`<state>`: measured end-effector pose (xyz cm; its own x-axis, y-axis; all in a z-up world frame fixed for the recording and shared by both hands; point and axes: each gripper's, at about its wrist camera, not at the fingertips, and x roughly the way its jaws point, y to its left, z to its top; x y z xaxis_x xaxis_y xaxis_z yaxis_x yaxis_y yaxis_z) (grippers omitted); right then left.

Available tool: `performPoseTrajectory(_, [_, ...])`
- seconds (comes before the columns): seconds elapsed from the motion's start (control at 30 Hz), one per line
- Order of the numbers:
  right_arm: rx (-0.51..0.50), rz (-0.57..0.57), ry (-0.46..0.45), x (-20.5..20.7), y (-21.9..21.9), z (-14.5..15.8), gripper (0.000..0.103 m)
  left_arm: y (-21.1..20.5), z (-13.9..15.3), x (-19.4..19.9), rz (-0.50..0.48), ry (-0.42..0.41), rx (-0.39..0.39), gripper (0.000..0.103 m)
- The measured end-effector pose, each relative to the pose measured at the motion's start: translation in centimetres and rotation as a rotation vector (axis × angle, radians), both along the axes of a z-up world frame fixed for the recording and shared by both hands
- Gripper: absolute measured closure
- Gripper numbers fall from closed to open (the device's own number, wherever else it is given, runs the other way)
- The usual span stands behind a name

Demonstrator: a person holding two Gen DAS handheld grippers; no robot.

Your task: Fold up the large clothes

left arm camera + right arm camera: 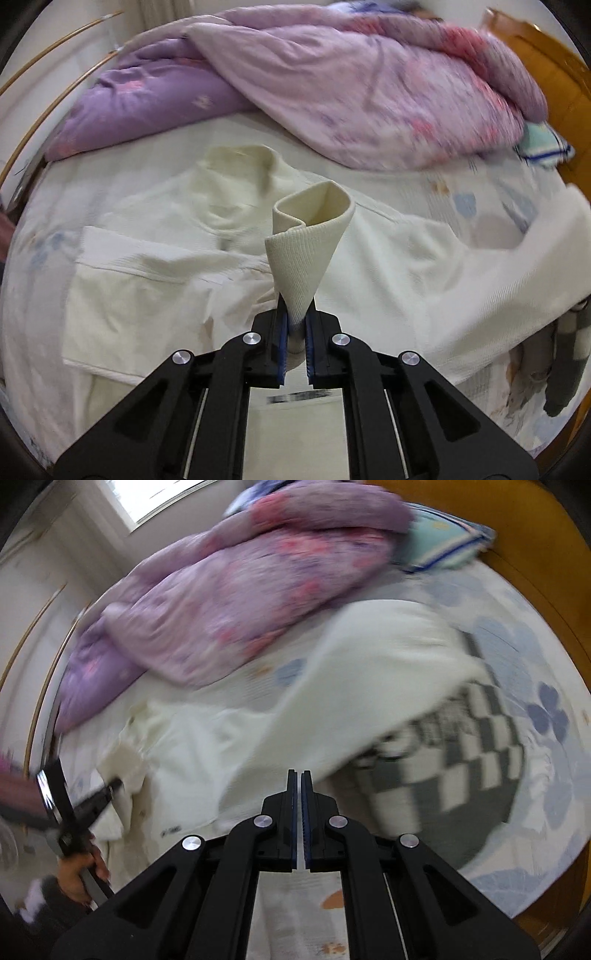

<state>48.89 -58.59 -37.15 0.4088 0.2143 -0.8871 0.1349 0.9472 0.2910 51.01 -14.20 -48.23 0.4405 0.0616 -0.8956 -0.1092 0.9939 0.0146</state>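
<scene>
A large cream-white garment [177, 236] lies spread on the bed, collar toward the back. My left gripper [296, 314] is shut on its ribbed cuff [306, 236], which stands up curled above the jaws. In the right wrist view the garment [229, 746] shows blurred, with one sleeve [388, 657] stretching up to the right over a checkered cloth. My right gripper [299, 775] is shut with nothing seen between the jaws, just above the garment's edge. The left gripper [107, 790] shows at the left of that view, held by a hand.
A purple and pink floral quilt [351, 81] is heaped across the back of the bed. A grey-and-white checkered cloth [454, 753] lies at the right. A pale green pillow [439, 542] sits by the wooden headboard [546, 62]. The floral bedsheet [546, 709] covers the mattress.
</scene>
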Motion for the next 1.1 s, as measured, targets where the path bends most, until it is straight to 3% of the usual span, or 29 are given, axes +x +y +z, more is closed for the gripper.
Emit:
performPoseTrajectory(0.2, [0.106, -0.189, -0.033, 0.4, -7.2, -0.1, 0.098, -4.5, -3.9, 1.2, -0.09, 0.062, 0.044, 0.095])
performPoseTrajectory(0.33, [0.234, -0.362, -0.033, 1.6, -11.1, -2.3, 0.096, -5.9, -5.4, 2.1, -0.125, 0.096, 0.036, 0.095])
performPoseTrajectory(0.47, [0.354, -0.515, -0.012, 3.4, -13.8, -5.1, 0.087, -6.4, -6.7, 2.6, -0.139, 0.13, -0.008, 0.09])
performPoseTrajectory(0.5, [0.378, -0.556, -0.006, 3.9, -14.5, -5.9, 0.082, -6.4, -6.9, 2.6, -0.14, 0.142, -0.028, 0.08])
performPoseTrajectory(0.53, [0.405, -0.588, -0.012, 4.2, -15.2, -6.4, 0.082, -6.3, -7.1, 2.7, -0.15, 0.16, -0.064, 0.062])
performPoseTrajectory(0.57, [0.439, -0.628, -0.025, 4.4, -15.9, -6.8, 0.081, -6.4, -7.1, 2.5, -0.155, 0.161, -0.07, 0.052])
performPoseTrajectory(0.6, [0.471, -0.673, -0.033, 4.4, -16.5, -7.4, 0.077, -6.5, -7.0, 2.4, -0.156, 0.148, -0.062, 0.035])
performPoseTrajectory(0.7, [0.505, -0.814, -0.022, 4.2, -17.9, -8.6, 0.06, -6.1, -5.9, 1.6, -0.168, 0.113, -0.141, 0.03])
performPoseTrajectory(0.8, [0.562, -0.841, -0.002, 4.7, -18.5, -10.1, 0.056, -4.8, -4.2, 0.7, -0.141, 0.076, -0.223, 0.025])
performPoseTrajectory(0.93, [0.638, -0.85, -0.049, 5.1, -19.2, -11.3, 0.055, -0.3, -3.6, 0.0, 0.015, 0.051, -0.268, 0.024])
performPoseTrajectory(1.0, [0.655, -0.85, -0.077, 5.1, -19.4, -11.3, 0.059, 1.7, -4.8, 0.0, 0.1, 0.095, -0.255, 0.024])
performPoseTrajectory(1.03, [0.649, -0.834, -0.093, 5.2, -19.4, -11.0, 0.064, 2.5, -5.8, 0.0, 0.121, 0.123, -0.25, 0.025])
performPoseTrajectory(1.1, [0.577, -0.799, -0.094, 5.7, -19.3, -9.9, 0.085, 3.0, -7.5, 0.3, 0.125, 0.166, -0.231, 0.025])
